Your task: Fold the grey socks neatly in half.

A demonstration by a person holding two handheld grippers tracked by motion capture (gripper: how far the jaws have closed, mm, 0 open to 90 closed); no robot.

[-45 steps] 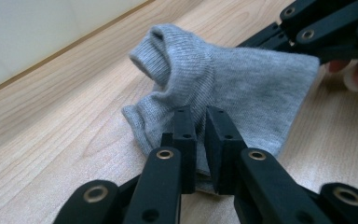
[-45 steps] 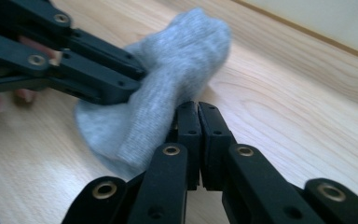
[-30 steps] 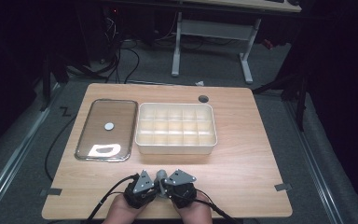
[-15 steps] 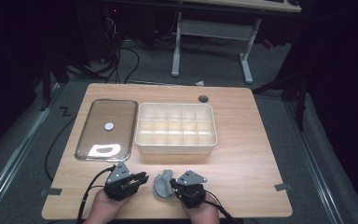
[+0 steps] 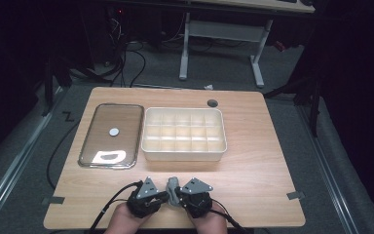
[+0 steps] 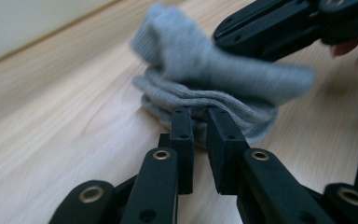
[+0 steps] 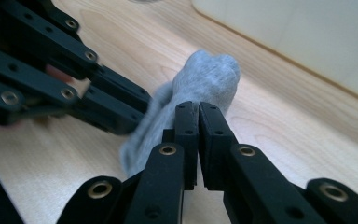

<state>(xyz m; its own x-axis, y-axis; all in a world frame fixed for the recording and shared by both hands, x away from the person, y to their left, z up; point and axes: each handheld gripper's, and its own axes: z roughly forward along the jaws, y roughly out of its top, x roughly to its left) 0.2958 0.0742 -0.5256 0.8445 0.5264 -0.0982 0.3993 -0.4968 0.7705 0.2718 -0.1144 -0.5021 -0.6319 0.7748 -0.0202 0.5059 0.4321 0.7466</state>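
Both hands low at near table edge, grippers angled inward, tips meeting at grey sock. Right gripper pinches sock's raised end. Left gripper: jaws just closing, narrow gap, at sock's lower folds; grip unclear. Sock blurred; hands cut off.

In the high view the grey sock is mostly covered by the two tools on either side of it, and whether either tool pinches it is too small to tell. In the left gripper view the raised part of the sock is blurred, and the right tool above it runs off the top edge. In the right gripper view the left tool, beside the sock, is cut off at the left edge.
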